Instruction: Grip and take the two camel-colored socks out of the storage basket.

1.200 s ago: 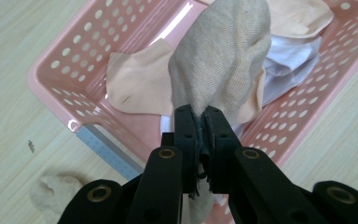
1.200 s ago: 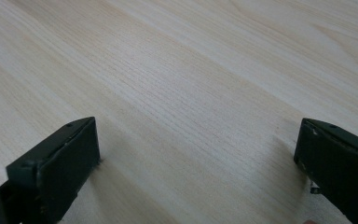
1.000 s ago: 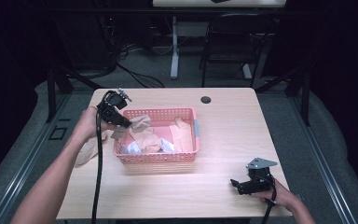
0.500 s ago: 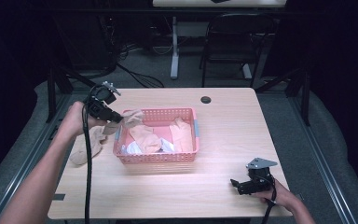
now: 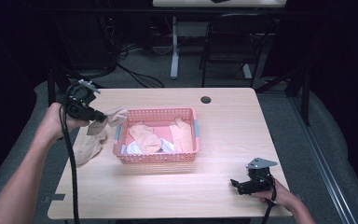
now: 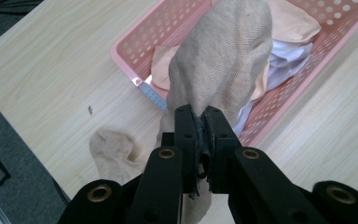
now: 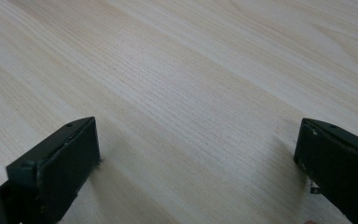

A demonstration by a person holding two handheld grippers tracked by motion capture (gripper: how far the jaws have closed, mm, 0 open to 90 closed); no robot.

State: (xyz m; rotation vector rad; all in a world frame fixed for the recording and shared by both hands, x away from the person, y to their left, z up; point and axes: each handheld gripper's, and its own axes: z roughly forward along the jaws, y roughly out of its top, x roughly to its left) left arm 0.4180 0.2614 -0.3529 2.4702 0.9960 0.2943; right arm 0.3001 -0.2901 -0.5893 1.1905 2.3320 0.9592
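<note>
Held sock: a beige sock is pinched by its cuff between the jaws of the left gripper and is carried in the air over the table's left edge zone, just outside the left short wall of the pink basket; its toe end hangs forward, toward the basket.
Left gripper grip: the jaws are closed tight on the sock's fabric, as seen in the left gripper view, where the knit is squeezed between the two black pads.
Sock on table: a second beige sock is laid out on the wooden table near its left edge, just beside the basket's left wall; from the high view it cannot be told whether it is touched by the hanging sock.
Basket contents: peach-coloured socks and a white garment are left inside the basket, which is set a little left of the table's middle.
Right gripper: the right gripper is rested on the table near the front right corner, well apart from the basket; its jaws are spread wide with nothing but bare wood between them.
Progress, judged: the work is taken to be emptying the basket onto the left side of the table; one sock is judged placed, one is in transit, and several pieces remain to be lifted out.
Left to do, judged: the held sock is yet to be set down beside the first.
</note>
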